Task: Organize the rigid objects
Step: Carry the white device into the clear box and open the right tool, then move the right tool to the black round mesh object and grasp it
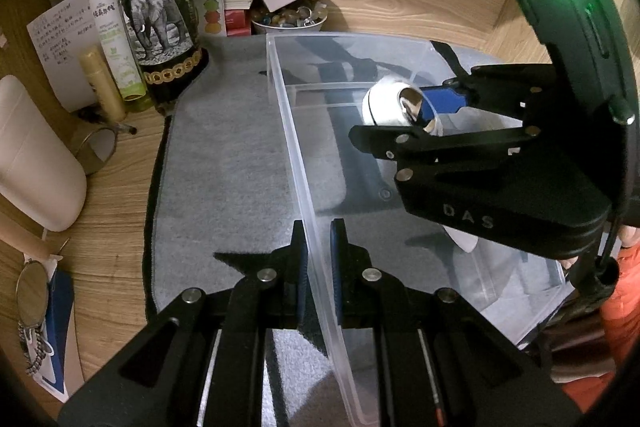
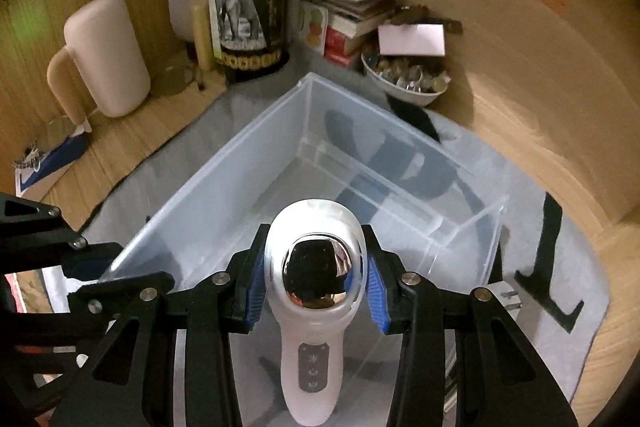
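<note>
A clear plastic bin (image 1: pixel 292 131) stands on a grey mat; it also shows in the right wrist view (image 2: pixel 224 183). My left gripper (image 1: pixel 319 259) is shut on the bin's left wall near its front. My right gripper (image 2: pixel 316 283) is shut on a white handheld device (image 2: pixel 314 307) with a chrome head and holds it above the bin's inside. In the left wrist view my right gripper (image 1: pixel 416 111) and the device (image 1: pixel 390 105) hang over the bin's far half.
A dark bottle with an elephant label (image 1: pixel 160 7), a green spray bottle (image 1: pixel 114 27) and a yellow tube (image 1: pixel 102 87) stand at the back left. A bowl of small items (image 2: pixel 408 83), stacked books (image 2: pixel 352 15) and a pink jug (image 2: pixel 106 55) ring the mat. Glasses (image 1: pixel 32 293) lie at left.
</note>
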{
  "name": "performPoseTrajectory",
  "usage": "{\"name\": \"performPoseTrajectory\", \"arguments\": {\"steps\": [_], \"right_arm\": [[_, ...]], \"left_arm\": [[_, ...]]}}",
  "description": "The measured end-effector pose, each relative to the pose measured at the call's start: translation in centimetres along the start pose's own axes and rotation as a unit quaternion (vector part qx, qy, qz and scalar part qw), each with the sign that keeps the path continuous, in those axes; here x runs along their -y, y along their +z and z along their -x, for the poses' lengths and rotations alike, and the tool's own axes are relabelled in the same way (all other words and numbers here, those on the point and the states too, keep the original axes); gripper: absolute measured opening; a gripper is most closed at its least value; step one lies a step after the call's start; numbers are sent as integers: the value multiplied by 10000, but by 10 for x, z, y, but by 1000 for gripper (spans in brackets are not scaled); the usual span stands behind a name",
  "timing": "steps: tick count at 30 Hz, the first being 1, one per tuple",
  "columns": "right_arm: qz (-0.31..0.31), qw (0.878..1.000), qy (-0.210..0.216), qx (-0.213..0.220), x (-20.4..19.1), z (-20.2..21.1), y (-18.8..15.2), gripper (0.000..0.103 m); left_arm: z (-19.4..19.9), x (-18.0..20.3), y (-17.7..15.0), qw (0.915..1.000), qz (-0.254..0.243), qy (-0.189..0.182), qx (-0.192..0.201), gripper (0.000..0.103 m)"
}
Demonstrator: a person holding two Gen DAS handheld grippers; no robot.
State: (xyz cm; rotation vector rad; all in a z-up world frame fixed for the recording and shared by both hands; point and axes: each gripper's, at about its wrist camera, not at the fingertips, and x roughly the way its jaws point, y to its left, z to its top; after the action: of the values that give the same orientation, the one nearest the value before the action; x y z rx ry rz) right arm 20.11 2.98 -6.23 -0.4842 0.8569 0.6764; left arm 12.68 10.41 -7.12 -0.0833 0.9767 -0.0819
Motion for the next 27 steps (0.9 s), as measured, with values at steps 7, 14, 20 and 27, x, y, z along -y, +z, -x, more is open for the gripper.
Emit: {"name": "performPoseTrajectory", "arguments": {"steps": [7,14,20,27], "right_arm": [[-44,10000,73,16,1,3,-1,39],[-189,9992,104,322,9,21,-6,48],[-234,9971,-73,715,17,46,-16,62],[-568,9927,-238,1033,38,78,-42,63]], "left_arm": [[-1,0,0,10000,2,8,-2,11],[0,2,0,10000,73,8,5,10],[0,2,0,9999,150,42,40,10],[-1,5,0,9998,87,167,62,10]]}}
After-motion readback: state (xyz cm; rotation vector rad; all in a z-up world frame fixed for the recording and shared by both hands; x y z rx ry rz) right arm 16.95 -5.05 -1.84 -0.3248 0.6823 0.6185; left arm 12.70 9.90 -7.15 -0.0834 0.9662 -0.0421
